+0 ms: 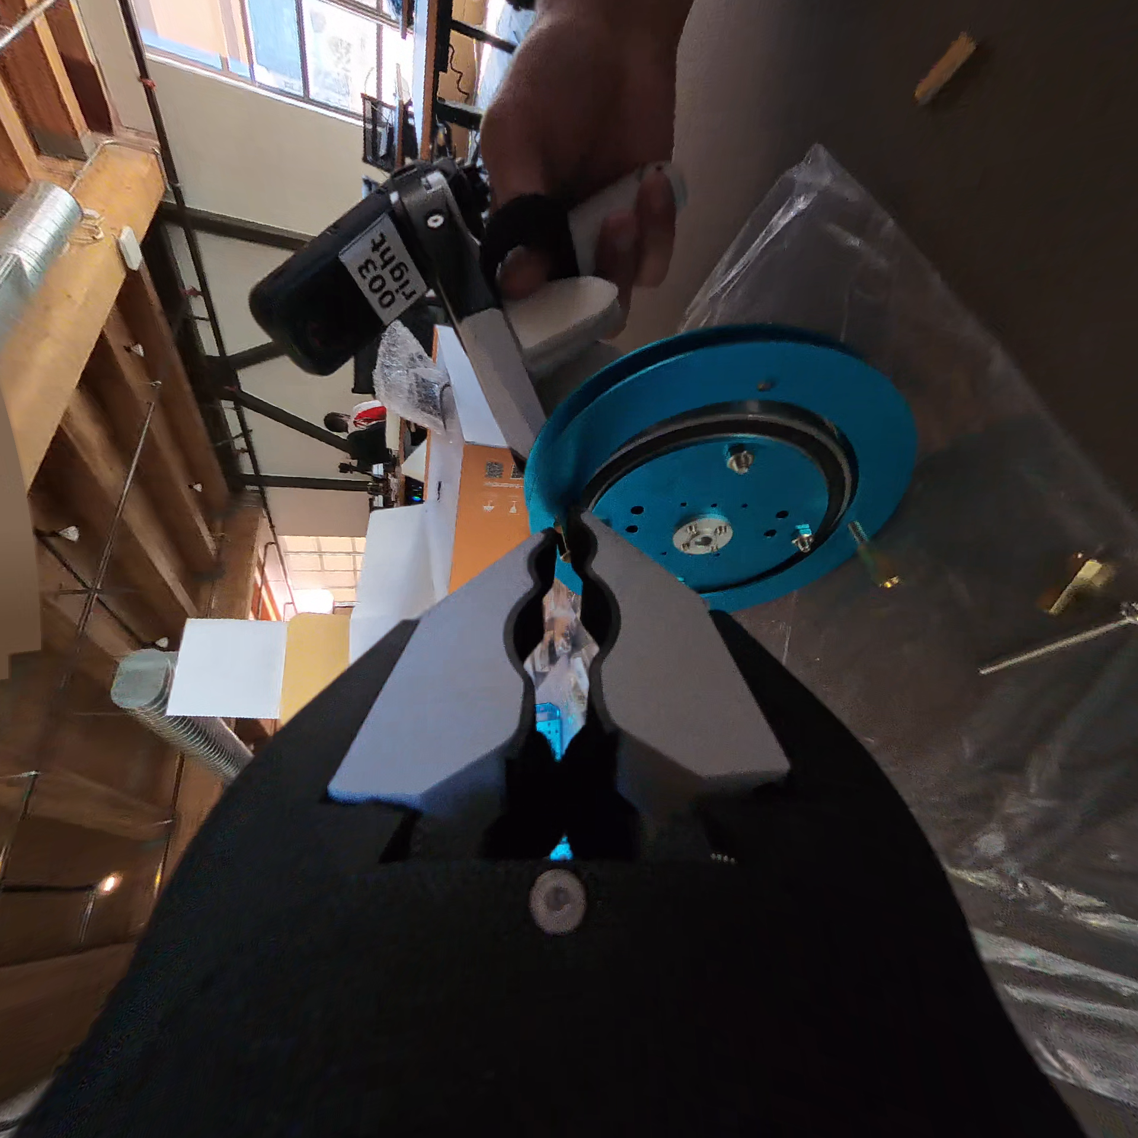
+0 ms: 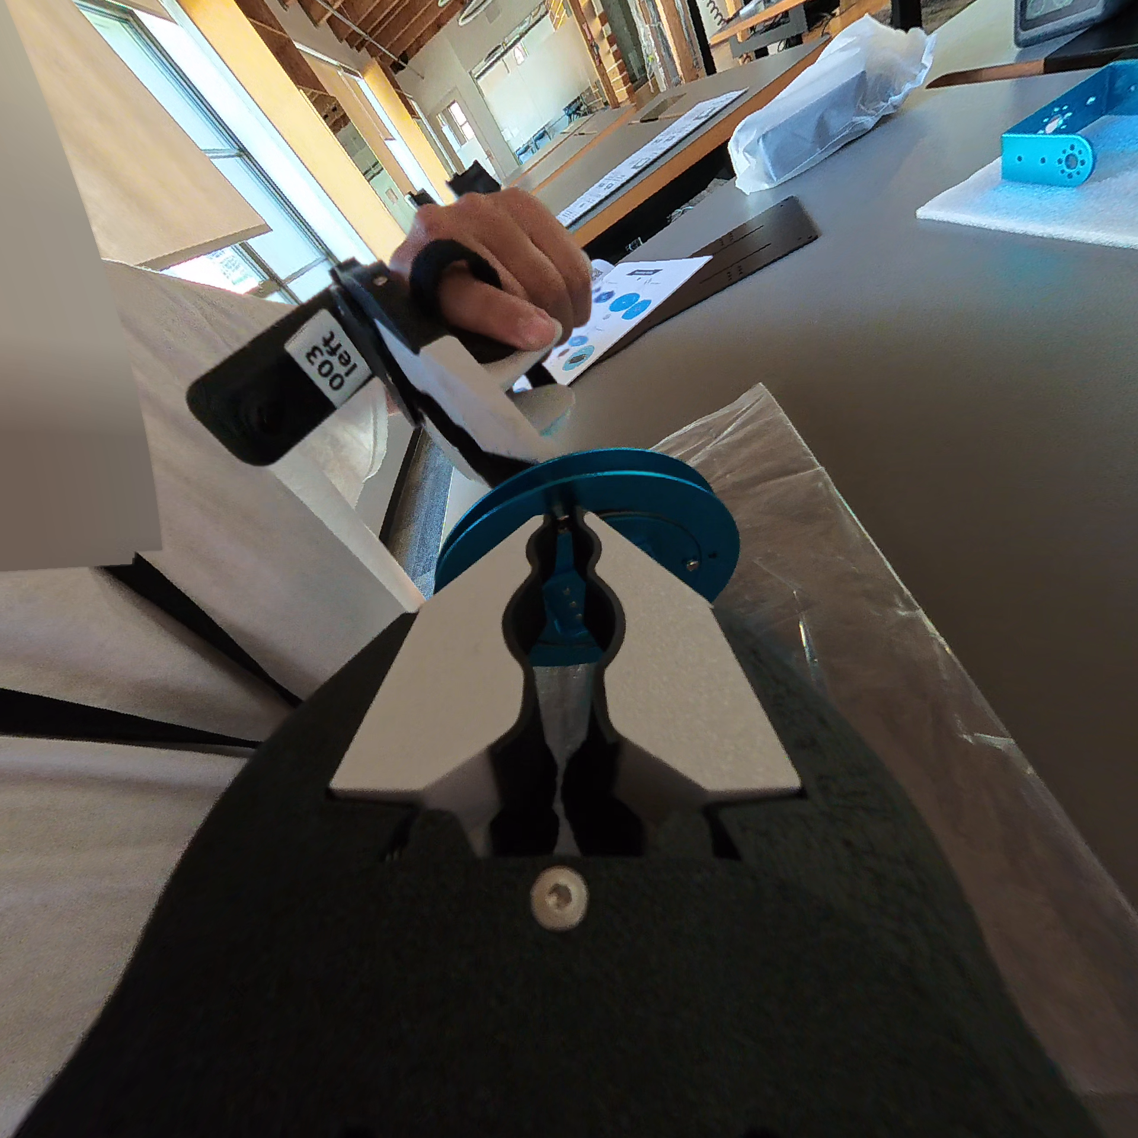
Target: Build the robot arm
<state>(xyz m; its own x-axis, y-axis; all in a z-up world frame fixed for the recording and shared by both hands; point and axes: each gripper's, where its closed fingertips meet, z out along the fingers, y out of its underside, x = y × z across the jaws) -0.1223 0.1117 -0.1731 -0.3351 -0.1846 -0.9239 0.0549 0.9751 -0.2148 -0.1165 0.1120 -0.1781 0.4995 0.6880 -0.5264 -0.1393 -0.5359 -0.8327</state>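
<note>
Your left hand-held gripper (image 1: pixel 569 534) pinches the blue disc (image 1: pixel 726 468) at its rim; your right hand-held gripper (image 2: pixel 563 517) pinches the opposite rim. Disc is tilted over a clear plastic bag (image 2: pixel 862 616) on the counter (image 2: pixel 924 369). Brass standoff (image 1: pixel 1077 582) near the disc.

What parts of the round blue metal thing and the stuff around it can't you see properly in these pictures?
- Round blue metal disc: in the left wrist view, its lower-left rim is hidden behind the left gripper.
- Same disc: in the right wrist view, the right gripper covers its middle; what the fingers pinch is too small to tell.
- Thin silver rod: cut off by the right edge.
- Blue metal bracket: cut off by the right edge.
</note>
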